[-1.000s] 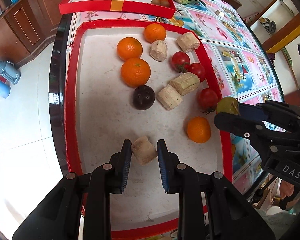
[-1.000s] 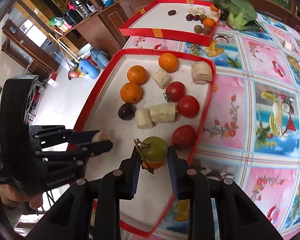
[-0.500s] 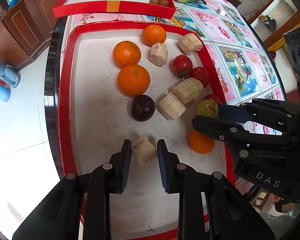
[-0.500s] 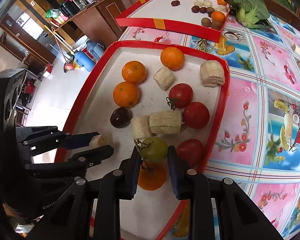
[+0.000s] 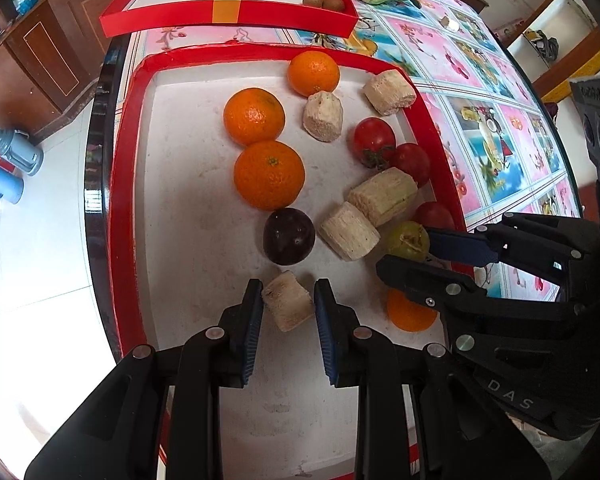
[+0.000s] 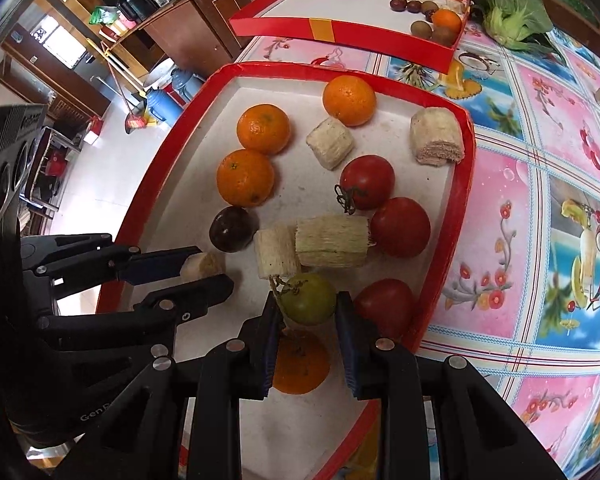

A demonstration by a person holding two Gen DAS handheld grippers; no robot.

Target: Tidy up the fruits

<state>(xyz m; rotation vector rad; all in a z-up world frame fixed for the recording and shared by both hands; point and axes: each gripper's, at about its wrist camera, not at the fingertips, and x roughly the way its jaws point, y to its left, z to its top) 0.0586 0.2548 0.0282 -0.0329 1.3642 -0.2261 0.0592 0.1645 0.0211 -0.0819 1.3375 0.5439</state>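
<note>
A red-rimmed tray (image 5: pixel 124 168) holds several oranges, red tomatoes, pale sugarcane chunks and a dark plum (image 5: pixel 289 236). My left gripper (image 5: pixel 288 300) is shut on a pale sugarcane chunk (image 5: pixel 287 301), just above the tray floor near the plum; it also shows in the right wrist view (image 6: pixel 204 268). My right gripper (image 6: pixel 308 304) is shut on a green tomato (image 6: pixel 309 298) with a dry stem, held above an orange (image 6: pixel 300 364) and beside a red tomato (image 6: pixel 386 304). The green tomato also shows in the left wrist view (image 5: pixel 408 240).
A second red tray (image 6: pixel 340 32) with small fruits stands further back. A leafy green vegetable (image 6: pixel 508 4) lies beside it. A flowered tablecloth (image 6: pixel 540 200) covers the table to the right. The table's edge and the floor lie to the left.
Both grippers have moved forward over the tray with their loads. The green tomato now hangs close to the sugarcane chunks, and the left chunk is close to the plum.
</note>
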